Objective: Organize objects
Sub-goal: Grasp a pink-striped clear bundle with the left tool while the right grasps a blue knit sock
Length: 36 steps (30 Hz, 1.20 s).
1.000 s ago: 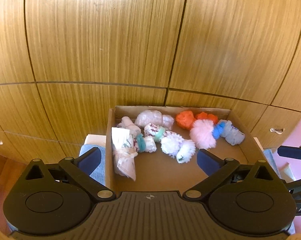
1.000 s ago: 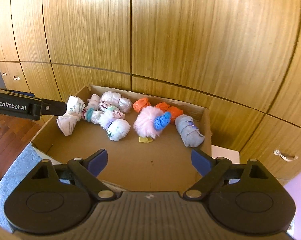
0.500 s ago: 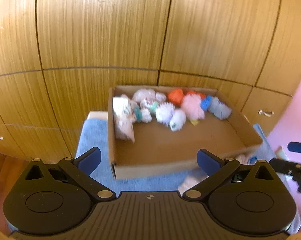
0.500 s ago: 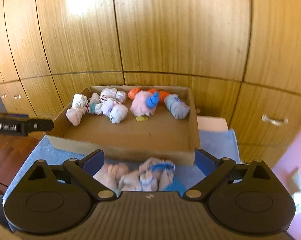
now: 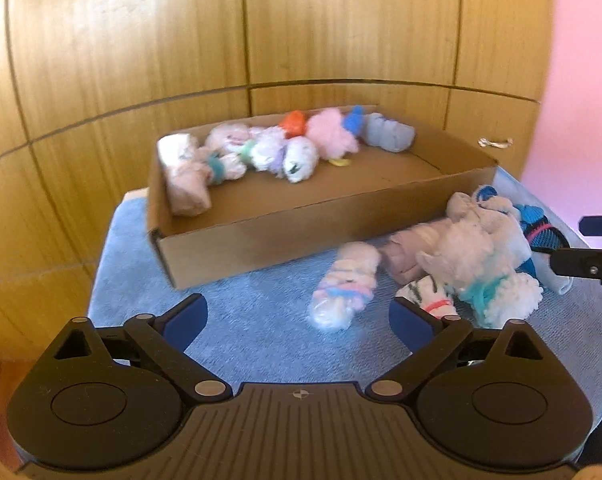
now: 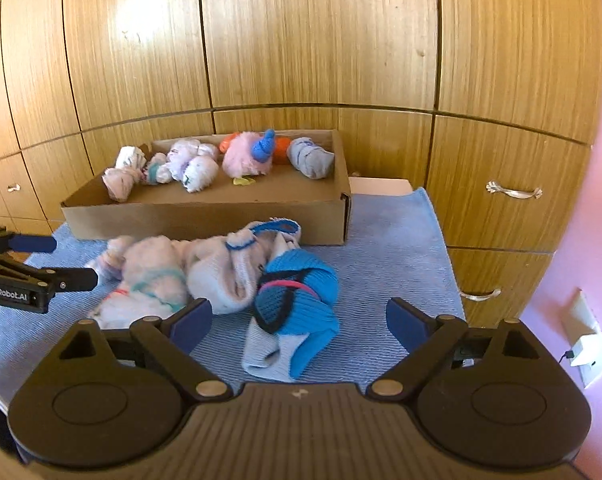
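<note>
A shallow cardboard box stands on a blue towel with several rolled socks lined along its far wall. A loose pile of socks lies on the towel in front of it. My left gripper is wide, its jaws closing, short of a white pastel-striped roll, and nothing is gripped. My right gripper is also wide with closing jaws; a bright blue sock bundle lies between its fingers, untouched by the pads. Each gripper shows at the edge of the other's view.
Wooden cabinet doors rise right behind the box. Drawers with metal handles sit to the right, beside a pink wall with a socket. A white object lies behind the box's right end. Bare towel lies right of the pile.
Both grippers have drawn back from over the box and sunk toward the towel. The loose sock pile in front of the box has come into view under them.
</note>
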Each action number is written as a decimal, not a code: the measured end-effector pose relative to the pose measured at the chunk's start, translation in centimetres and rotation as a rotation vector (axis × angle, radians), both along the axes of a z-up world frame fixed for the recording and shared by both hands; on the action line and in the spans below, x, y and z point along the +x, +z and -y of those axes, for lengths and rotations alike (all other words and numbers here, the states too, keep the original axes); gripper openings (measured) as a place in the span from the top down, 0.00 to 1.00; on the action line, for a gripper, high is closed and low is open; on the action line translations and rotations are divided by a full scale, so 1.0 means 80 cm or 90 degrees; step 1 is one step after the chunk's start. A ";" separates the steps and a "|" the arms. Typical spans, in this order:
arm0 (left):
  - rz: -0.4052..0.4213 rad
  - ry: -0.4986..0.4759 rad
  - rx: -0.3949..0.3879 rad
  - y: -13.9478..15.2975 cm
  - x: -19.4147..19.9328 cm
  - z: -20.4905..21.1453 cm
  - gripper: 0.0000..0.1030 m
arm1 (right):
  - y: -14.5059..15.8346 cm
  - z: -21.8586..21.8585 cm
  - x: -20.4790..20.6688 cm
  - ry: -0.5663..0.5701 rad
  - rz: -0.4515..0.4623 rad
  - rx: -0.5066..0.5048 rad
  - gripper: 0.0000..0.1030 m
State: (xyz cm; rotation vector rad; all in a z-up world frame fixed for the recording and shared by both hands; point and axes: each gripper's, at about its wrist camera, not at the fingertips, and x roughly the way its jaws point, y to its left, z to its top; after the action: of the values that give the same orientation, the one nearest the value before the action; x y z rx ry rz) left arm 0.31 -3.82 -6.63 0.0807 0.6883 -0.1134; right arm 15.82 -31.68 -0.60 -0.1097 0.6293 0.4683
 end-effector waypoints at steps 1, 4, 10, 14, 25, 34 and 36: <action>0.000 -0.006 0.001 -0.002 0.004 0.001 0.06 | -0.002 -0.002 0.000 0.002 0.000 -0.002 0.13; -0.006 -0.022 -0.007 -0.005 0.015 0.003 0.12 | -0.010 -0.005 0.002 0.014 0.003 -0.010 0.24; -0.027 -0.052 -0.022 -0.015 0.031 0.006 0.30 | -0.018 -0.008 0.005 0.028 0.008 -0.004 0.39; -0.025 -0.061 -0.021 -0.020 0.035 0.012 0.33 | -0.020 -0.007 0.000 0.037 0.020 -0.002 0.48; -0.017 -0.083 -0.008 -0.018 0.032 0.025 0.63 | -0.014 0.013 -0.009 0.024 0.044 0.025 0.56; 0.003 -0.081 -0.008 0.016 0.017 0.021 0.63 | 0.021 0.026 -0.019 0.033 0.086 0.019 0.56; 0.008 -0.078 -0.005 0.027 0.015 0.019 0.63 | 0.030 0.025 -0.017 0.038 0.093 0.019 0.56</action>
State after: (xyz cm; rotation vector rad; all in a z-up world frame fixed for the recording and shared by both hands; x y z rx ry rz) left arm 1.47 -5.32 -4.50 0.1156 0.6701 -0.2333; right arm 14.48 -33.70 1.79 -0.1332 0.4771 0.5224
